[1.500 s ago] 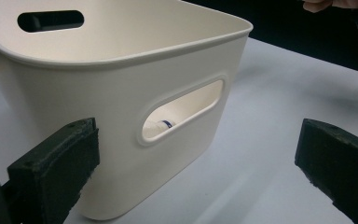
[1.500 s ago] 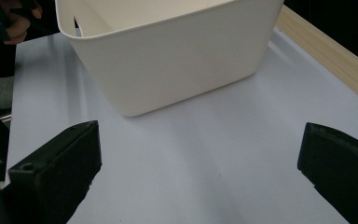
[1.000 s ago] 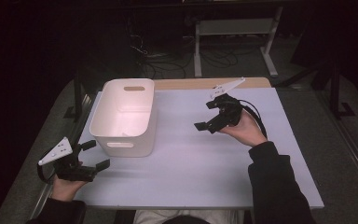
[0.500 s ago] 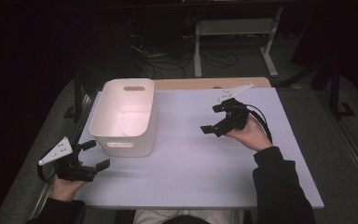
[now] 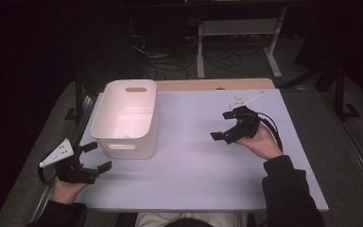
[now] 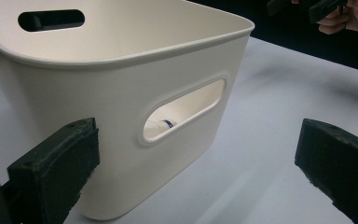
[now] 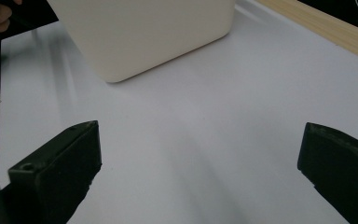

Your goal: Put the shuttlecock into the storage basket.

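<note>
**White bin up next: light and slick, so grab the handle slot**

I'm looking at a white plastic storage bin (image 5: 127,118) sitting on the left half of the table (image 5: 194,161), with its far end close to the far edge. It has a cut-out handle slot in each short end. My guess is it's light and fairly stiff, but the walls are smooth, glossy and rounded, so I'd expect the pads to slide if I pinch a flat side. The rim, or the lip of the near handle slot (image 6: 185,109), looks like the safest place to take hold. Through that slot I can see something small and white with a dark band lying on the bottom of the bin; I can't tell what it is. So it isn't quite empty, and I'd keep it level.

My left gripper (image 5: 96,157) sits at the near left corner of the table, jaws spread wide and holding nothing. The bin is just beyond it and slightly right, with the near end and its slot close by but not touching.

My right gripper (image 5: 222,126) hovers over the bare right half of the table, jaws also wide apart and empty, pointing left at the bin (image 7: 144,32). It's well apart from the bin's right wall.
</note>
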